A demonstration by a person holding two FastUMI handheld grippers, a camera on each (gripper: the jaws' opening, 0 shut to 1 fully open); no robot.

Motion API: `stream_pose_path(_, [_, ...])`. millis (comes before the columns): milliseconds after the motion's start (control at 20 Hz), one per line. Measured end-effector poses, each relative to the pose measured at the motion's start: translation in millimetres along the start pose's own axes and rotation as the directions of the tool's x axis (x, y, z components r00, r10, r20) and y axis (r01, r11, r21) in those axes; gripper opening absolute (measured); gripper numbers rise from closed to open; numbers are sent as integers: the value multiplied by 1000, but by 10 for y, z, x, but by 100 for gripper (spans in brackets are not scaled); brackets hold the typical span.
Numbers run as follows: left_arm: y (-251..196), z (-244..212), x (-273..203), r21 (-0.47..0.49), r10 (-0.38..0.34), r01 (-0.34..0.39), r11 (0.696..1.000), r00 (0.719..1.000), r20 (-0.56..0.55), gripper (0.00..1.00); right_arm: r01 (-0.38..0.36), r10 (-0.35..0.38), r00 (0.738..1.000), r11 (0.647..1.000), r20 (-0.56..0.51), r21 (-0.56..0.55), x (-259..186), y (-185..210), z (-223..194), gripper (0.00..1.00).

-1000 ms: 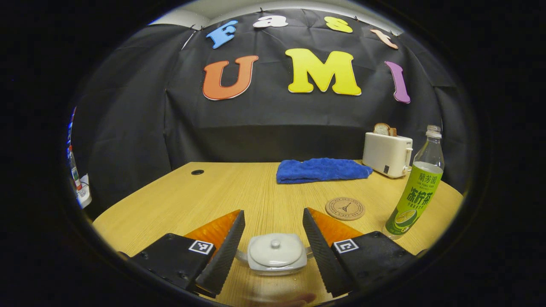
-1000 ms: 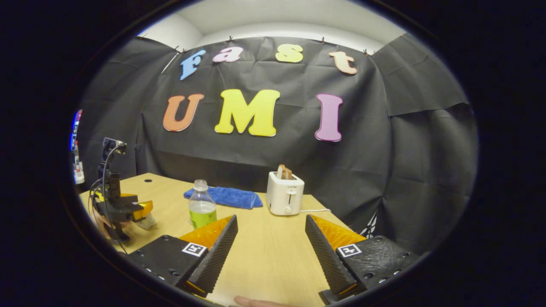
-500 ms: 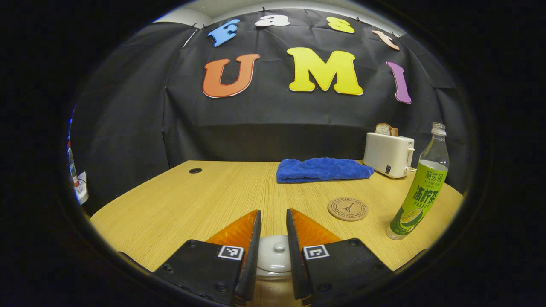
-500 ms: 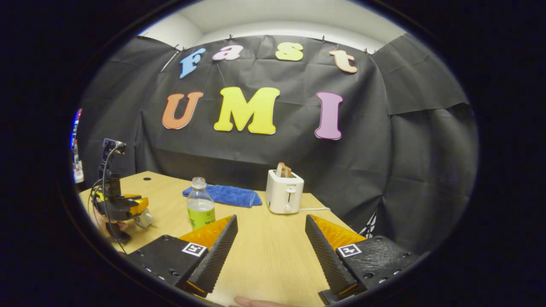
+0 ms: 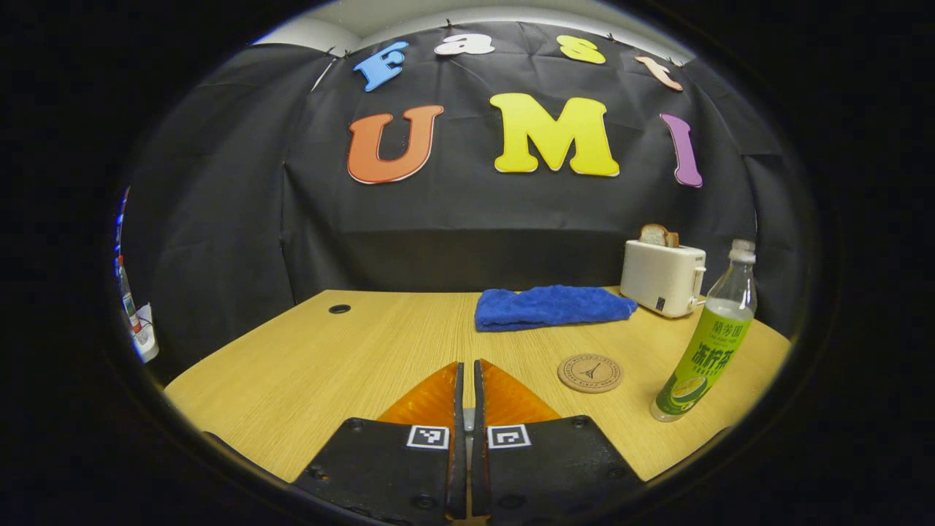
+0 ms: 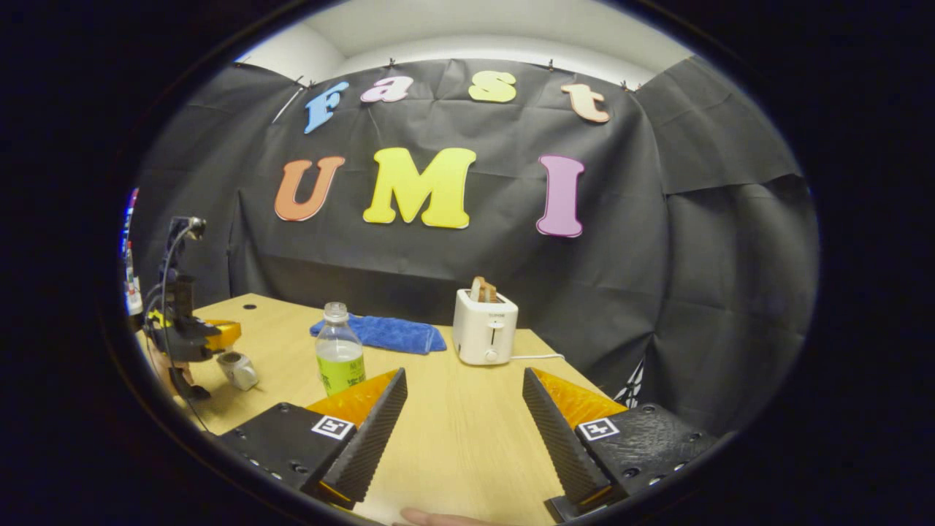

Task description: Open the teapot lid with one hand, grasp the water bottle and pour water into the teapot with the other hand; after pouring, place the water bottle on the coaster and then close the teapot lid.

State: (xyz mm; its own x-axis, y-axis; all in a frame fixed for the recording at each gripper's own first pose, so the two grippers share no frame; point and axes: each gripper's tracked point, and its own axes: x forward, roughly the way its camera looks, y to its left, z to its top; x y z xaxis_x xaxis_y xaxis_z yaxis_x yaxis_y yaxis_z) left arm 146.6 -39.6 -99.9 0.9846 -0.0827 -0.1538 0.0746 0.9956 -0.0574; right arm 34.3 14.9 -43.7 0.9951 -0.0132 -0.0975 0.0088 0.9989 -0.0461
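Teapot lid is hidden between my left gripper (image 5: 465,380) fingers, pinched nearly together, probably on its knob, to lift it off. Water bottle (image 5: 703,342) stands upright near the coaster (image 5: 590,372). From my right gripper (image 6: 462,409), spread wide and empty, the teapot (image 6: 237,370) sits on the bench (image 6: 467,431), ready for pouring.

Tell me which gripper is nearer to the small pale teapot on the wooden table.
Left. The left gripper hovers just above the small pale teapot; the right gripper is well off to its side, jaws open.
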Motion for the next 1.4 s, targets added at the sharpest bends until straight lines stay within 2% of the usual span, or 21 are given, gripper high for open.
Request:
stream_pose_path(150, [76, 264, -235, -34, 16, -15, 999, 1000, 24, 5, -5, 5, 1000, 1000, 2, 5, 2, 16, -3, 95])
stream_pose_path(300, [82, 291, -507, -67, 5, -6, 998, 1000, -12, 5, -38, 38, 999, 999, 8, 33, -6, 105, 0, 95])
stream_pose_path(500, [49, 367, -874, -37, -21, 21, 999, 1000, -1, 5, -69, 69, 998, 997, 4, 25, -12, 246, -62, 98])
stream_pose_path(700, [29, 402, -1232, -33, -35, 35, 999, 999, -4, 5, -126, 126, 992, 992, -14, 28, 44, 489, -233, 95])
stream_pose_path(850, [37, 512, -1472, -8, -40, 41, 999, 998, 41, 5, -188, 191, 981, 981, -43, 53, 100, 726, -411, 95])
stream_pose_path(950, [12, 525, -1577, -19, -63, 64, 998, 997, 51, 5, -240, 243, 969, 969, -46, 62, 160, 913, -484, 98])
stream_pose_path(1050, [9, 532, -1655, -34, -78, 80, 996, 996, 51, 5, -278, 281, 958, 959, -56, 61, 236, 1076, -564, 95])
stream_pose_path(1250, [126, 578, -1722, -25, -70, 72, 997, 995, 68, 5, -312, 317, 946, 947, -61, 75, 425, 1341, -576, 95])
stream_pose_path(1400, [187, 584, -1746, -29, -69, 71, 997, 995, 67, 5, -301, 307, 949, 950, -73, 80, 668, 1511, -624, 95])
